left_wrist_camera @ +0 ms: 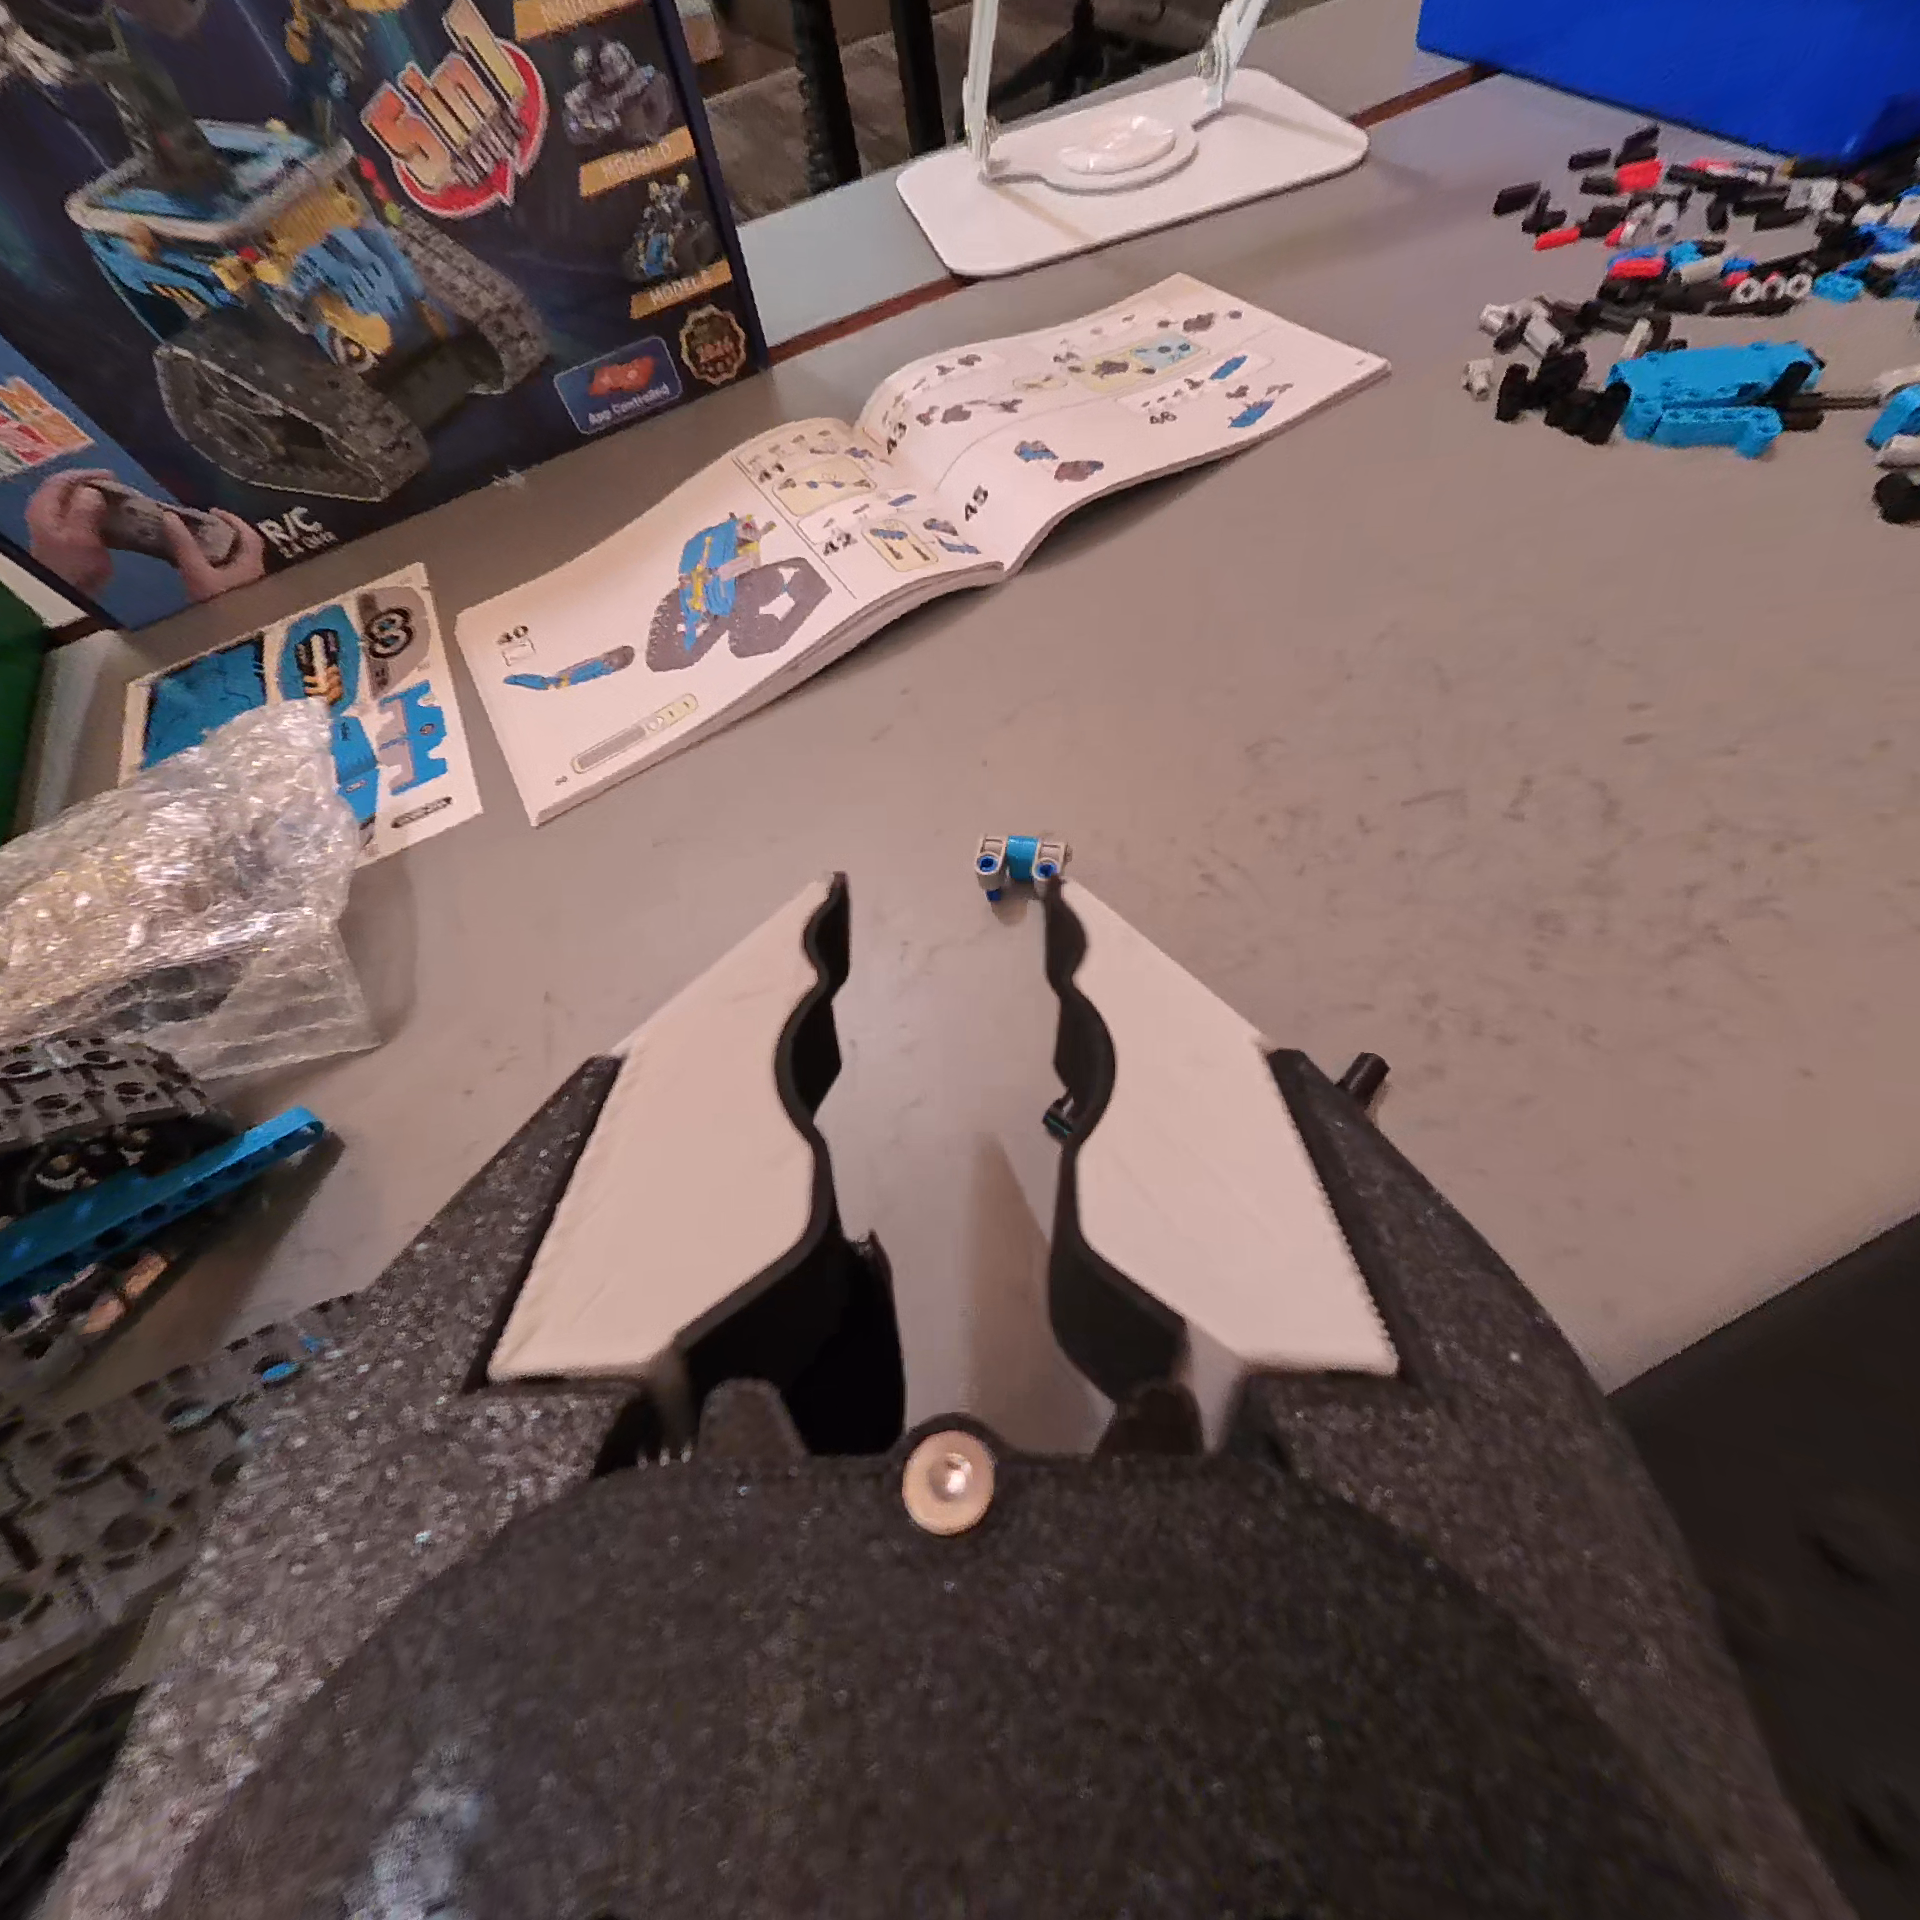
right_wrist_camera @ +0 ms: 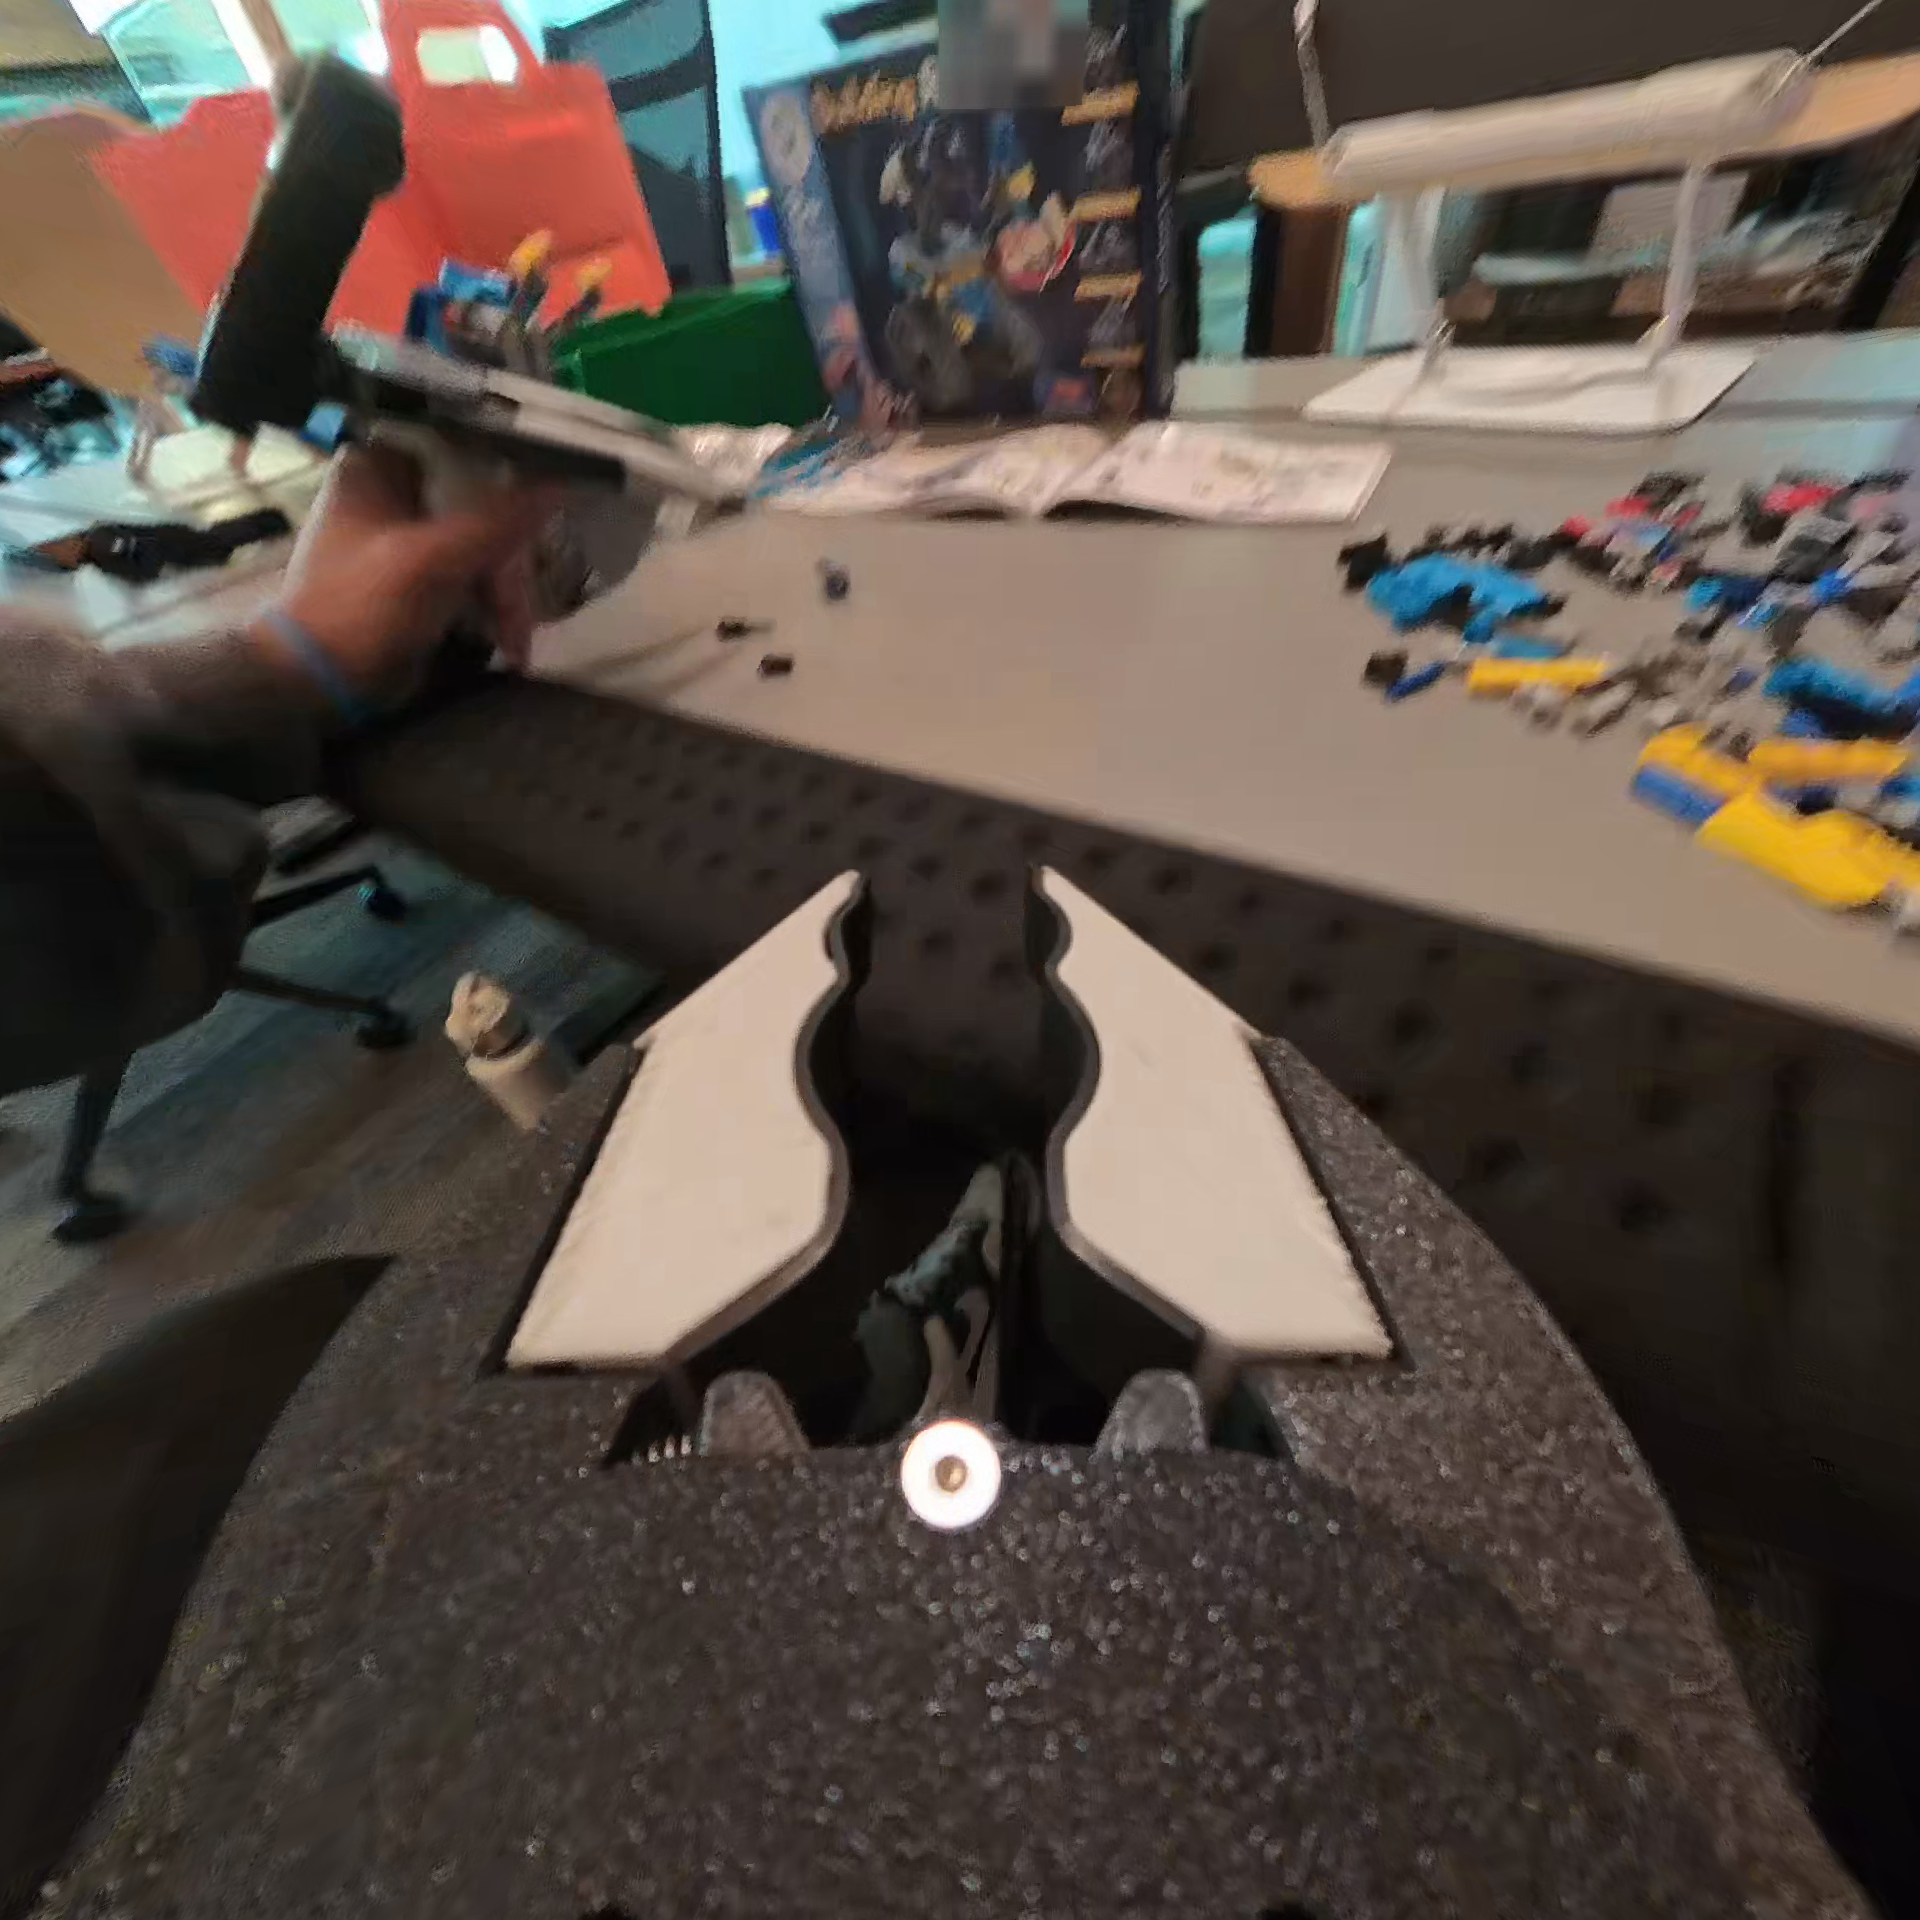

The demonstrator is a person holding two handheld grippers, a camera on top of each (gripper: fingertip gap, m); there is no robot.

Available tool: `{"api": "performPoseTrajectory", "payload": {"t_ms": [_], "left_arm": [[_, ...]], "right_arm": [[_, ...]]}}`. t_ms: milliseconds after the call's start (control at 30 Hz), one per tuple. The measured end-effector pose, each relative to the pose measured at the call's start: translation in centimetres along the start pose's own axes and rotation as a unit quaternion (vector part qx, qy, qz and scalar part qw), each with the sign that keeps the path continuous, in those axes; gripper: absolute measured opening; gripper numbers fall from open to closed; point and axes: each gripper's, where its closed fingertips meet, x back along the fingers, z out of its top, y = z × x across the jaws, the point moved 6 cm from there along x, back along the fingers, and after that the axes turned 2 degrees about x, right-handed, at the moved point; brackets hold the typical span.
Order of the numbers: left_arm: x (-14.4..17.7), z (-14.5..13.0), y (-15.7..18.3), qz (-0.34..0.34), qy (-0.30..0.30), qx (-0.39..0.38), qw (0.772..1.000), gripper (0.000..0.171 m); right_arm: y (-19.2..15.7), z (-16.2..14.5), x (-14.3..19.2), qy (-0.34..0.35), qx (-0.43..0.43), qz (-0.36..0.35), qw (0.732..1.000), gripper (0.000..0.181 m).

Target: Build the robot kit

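The left gripper (left_wrist_camera: 945, 894) angles down over the grey worktop (left_wrist_camera: 1351, 727), spread wide and empty, its right tip just beside a small blue-grey connector piece (left_wrist_camera: 1020, 862). The right gripper (right_wrist_camera: 951, 883), also wide and empty, hangs off the worktop's near edge.

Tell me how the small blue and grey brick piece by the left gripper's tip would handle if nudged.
The small blue-grey piece looks light, so it would probably skid across the smooth grey table. Its rounded ends suggest it may roll or twist.

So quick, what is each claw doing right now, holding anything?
Left claw: open, holding nothing, a small blue-and-grey piece lies just past its tips.
Right claw: open, empty, off the table's edge.
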Motion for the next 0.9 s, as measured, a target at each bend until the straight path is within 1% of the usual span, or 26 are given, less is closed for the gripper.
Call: {"api": "performPoseTrajectory", "payload": {"t_ms": [33, 67, 133, 167, 233, 300, 333, 367, 400, 433, 467, 500, 600, 667, 700, 733, 800, 833, 867, 900], "left_arm": [[0.3, 0.1, 0.0, 0.01, 0.008, -0.003, 1.0, 0.029], [0.5, 0.0, 0.0, 0.018, 0.011, -0.008, 1.0, 0.026], [0.2, -0.5, 0.7, 0.021, -0.006, -0.032, 0.999, 0.027], [0.0, -0.9, 1.2, 0.03, -0.025, -0.056, 0.998, 0.027], [-0.4, -1.3, 2.0, 0.077, -0.044, -0.127, 0.988, 0.027], [-0.8, -1.7, 2.9, 0.127, -0.052, -0.21, 0.968, 0.027], [-0.9, -1.9, 3.2, 0.155, -0.052, -0.25, 0.954, 0.025], [-0.9, -2.0, 3.2, 0.192, -0.044, -0.284, 0.938, 0.019], [-0.9, -2.0, 3.3, 0.22, -0.036, -0.311, 0.924, 0.008], [-0.9, -2.0, 3.4, 0.23, -0.034, -0.324, 0.917, 0.0], [-0.9, -2.0, 3.3, 0.233, -0.034, -0.324, 0.916, 0.0], [-0.9, -1.9, 3.0, 0.233, -0.036, -0.31, 0.921, 0.001], [-0.5, -1.4, 1.9, 0.198, -0.031, -0.222, 0.954, 0.017], [-0.4, -1.4, 1.5, 0.176, -0.032, -0.188, 0.966, 0.022], [-0.5, -1.4, 1.5, 0.175, -0.035, -0.188, 0.966, 0.025], [-0.6, -1.5, 1.7, 0.177, -0.039, -0.197, 0.964, 0.026], [-0.9, -1.7, 1.9, 0.185, -0.048, -0.219, 0.957, 0.028], [-1.0, -1.8, 1.9, 0.187, -0.054, -0.223, 0.955, 0.029], [-1.1, -1.8, 1.8, 0.184, -0.061, -0.218, 0.957, 0.03], [-1.3, -1.8, 1.6, 0.174, -0.069, -0.203, 0.961, 0.032]], "right_arm": [[-1.0, -1.5, 0.9, -0.013, 0.004, 0.008, 1.0, 0.031], [-1.9, -2.9, 1.8, -0.027, 0.012, 0.012, 0.999, 0.032], [-3.3, -5.7, 3.4, -0.06, 0.022, 0.015, 0.998, 0.031], [-3.8, -6.8, 4.1, -0.075, 0.018, 0.017, 0.997, 0.031], [-4.3, -8.8, 5.3, -0.106, 0.007, 0.02, 0.994, 0.031], [-4.1, -10.2, 6.2, -0.141, -0.009, 0.02, 0.99, 0.033], [-3.8, -10.5, 6.6, -0.151, -0.016, 0.018, 0.988, 0.034], [-3.5, -10.6, 6.9, -0.154, -0.024, 0.018, 0.988, 0.036], [-3.1, -10.5, 7.2, -0.153, -0.033, 0.019, 0.987, 0.036], [-2.7, -10.4, 7.3, -0.153, -0.044, 0.02, 0.987, 0.036], [-2.2, -10.3, 7.5, -0.153, -0.055, 0.022, 0.986, 0.036], [-1.7, -10.1, 7.6, -0.151, -0.064, 0.02, 0.986, 0.036], [-0.4, -9.1, 7.3, -0.125, -0.096, 0.023, 0.987, 0.036], [-0.1, -7.5, 6.4, -0.099, -0.129, 0.041, 0.986, 0.036], [-0.1, -6.3, 5.5, -0.079, -0.133, 0.049, 0.987, 0.035], [-0.1, -4.9, 4.4, -0.065, -0.119, 0.055, 0.989, 0.035], [0.7, -1.5, 1.6, -0.068, -0.064, 0.043, 0.995, 0.033], [1.6, 0.1, -0.1, -0.082, -0.034, 0.017, 0.996, 0.03], [3.0, 1.6, -1.8, -0.101, -0.012, -0.021, 0.995, 0.033], [4.5, 2.9, -3.5, -0.119, 0.008, -0.049, 0.992, 0.045]]}}
